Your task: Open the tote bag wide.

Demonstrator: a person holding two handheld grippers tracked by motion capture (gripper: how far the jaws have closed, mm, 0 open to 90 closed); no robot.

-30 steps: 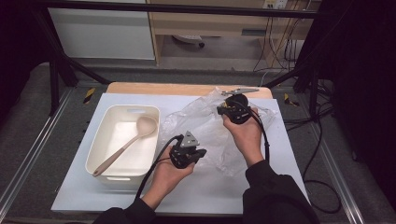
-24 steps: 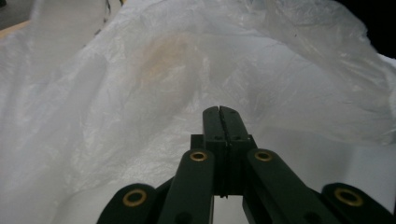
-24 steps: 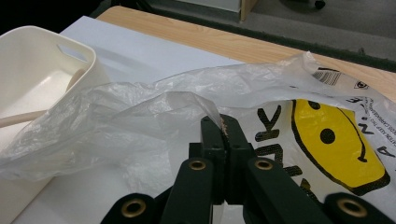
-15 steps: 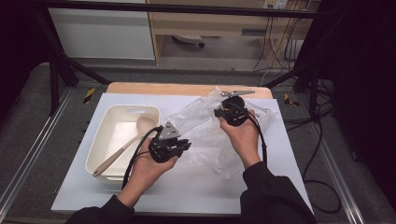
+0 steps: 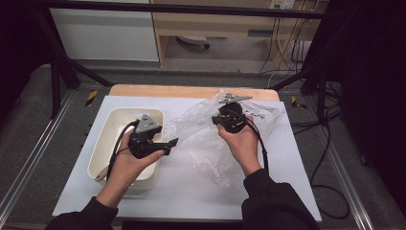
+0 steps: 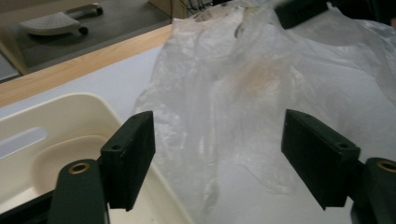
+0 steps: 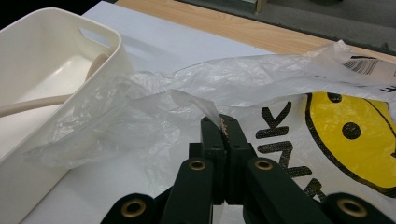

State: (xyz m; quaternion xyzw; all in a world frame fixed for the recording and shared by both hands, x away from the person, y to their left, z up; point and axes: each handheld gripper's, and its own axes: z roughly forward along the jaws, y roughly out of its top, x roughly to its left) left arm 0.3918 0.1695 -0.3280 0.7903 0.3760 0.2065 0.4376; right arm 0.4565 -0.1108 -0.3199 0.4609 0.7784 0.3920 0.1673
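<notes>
Pinching a fold of the clear plastic bag (image 7: 154, 116), the right gripper (image 7: 223, 122) has its jaws clenched tight on the film, which bunches up just above the tips. The bag lies crumpled across the white table sheet (image 5: 191, 187), its printed part with black letters and a yellow face spread beside the right hand (image 5: 242, 141). Over by the cream plastic tub (image 5: 103, 158), the left gripper (image 5: 167, 143) is held above the tub's near corner with its jaws spread apart; they have just been opening, and nothing sits between them, though the bag's loose edge (image 6: 224, 93) lies beyond. A pale spoon handle (image 7: 28, 109) lies inside the tub.
</notes>
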